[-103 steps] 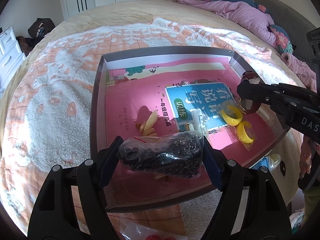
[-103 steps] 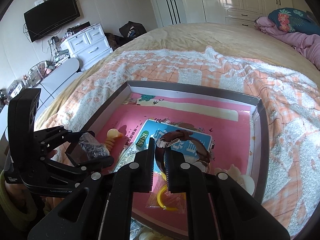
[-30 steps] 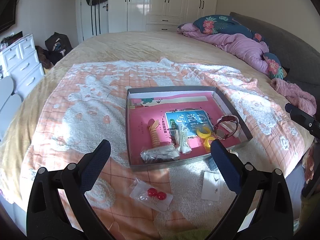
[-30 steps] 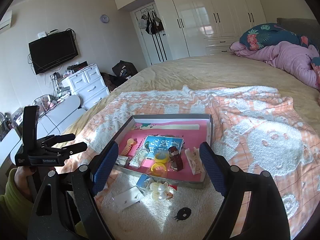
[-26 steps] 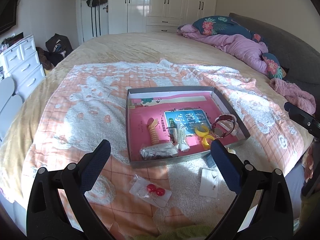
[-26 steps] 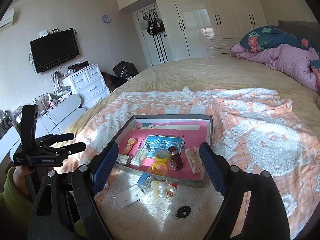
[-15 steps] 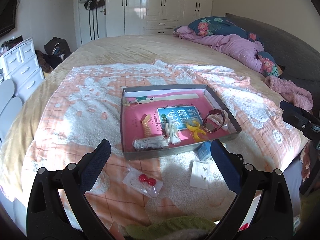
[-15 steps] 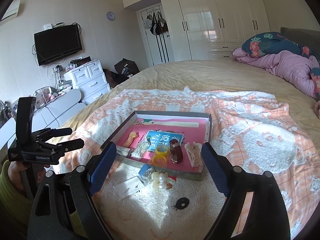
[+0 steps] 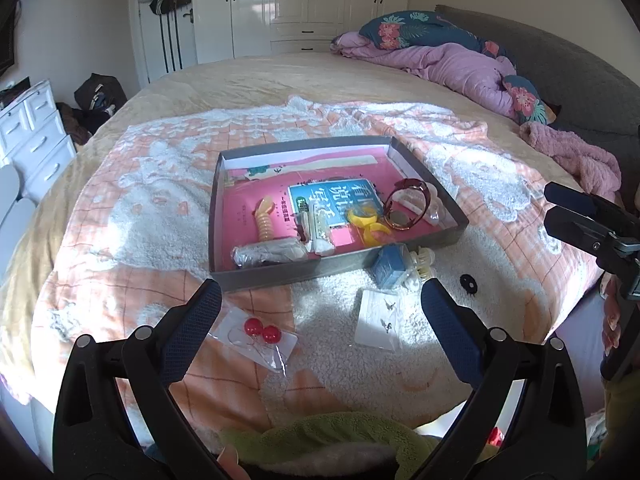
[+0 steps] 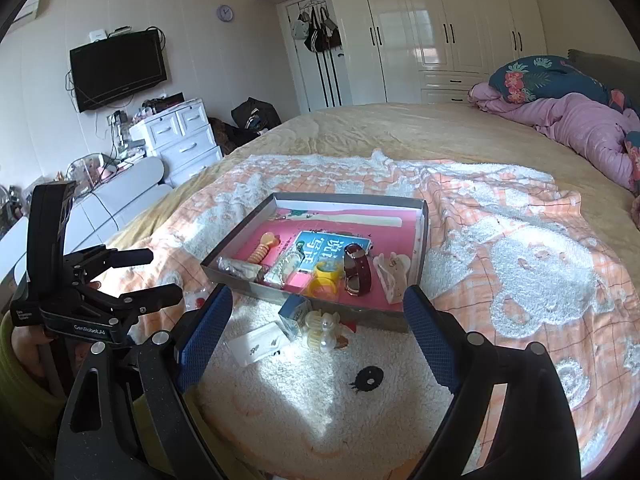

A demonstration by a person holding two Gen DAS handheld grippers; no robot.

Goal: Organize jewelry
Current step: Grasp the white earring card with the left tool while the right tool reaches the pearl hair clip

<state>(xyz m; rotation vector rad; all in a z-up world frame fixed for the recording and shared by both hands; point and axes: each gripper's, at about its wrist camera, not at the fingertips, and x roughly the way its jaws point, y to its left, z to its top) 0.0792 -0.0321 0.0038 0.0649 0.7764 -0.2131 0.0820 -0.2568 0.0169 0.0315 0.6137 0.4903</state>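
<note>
A grey shallow box (image 9: 280, 274) with a pink lining lies on the bed; it also shows in the right wrist view (image 10: 236, 278). In it lie a bagged bead string (image 9: 268, 252), a brown watch (image 9: 404, 208), yellow rings (image 9: 366, 224) and a cream hair piece (image 9: 265, 220). In front of the box lie a red earring pack (image 9: 260, 334), a white earring card (image 9: 380, 318), a small blue box (image 9: 390, 268) and a pearl clip (image 10: 324, 330). My left gripper (image 9: 320, 316) is open and empty, held back from the box. My right gripper (image 10: 318, 332) is open and empty too.
The orange-and-white fleece blanket (image 9: 140, 208) covers the bed. A purple quilt and floral pillows (image 9: 440, 60) lie at the far right. White drawers (image 10: 180, 136) and a wall TV (image 10: 118, 68) stand left. A small black disc (image 10: 370, 378) lies on the blanket.
Both grippers have let go of the bead bag and the watch, which now lie in the box. Both have opened and drawn well back from the box.
</note>
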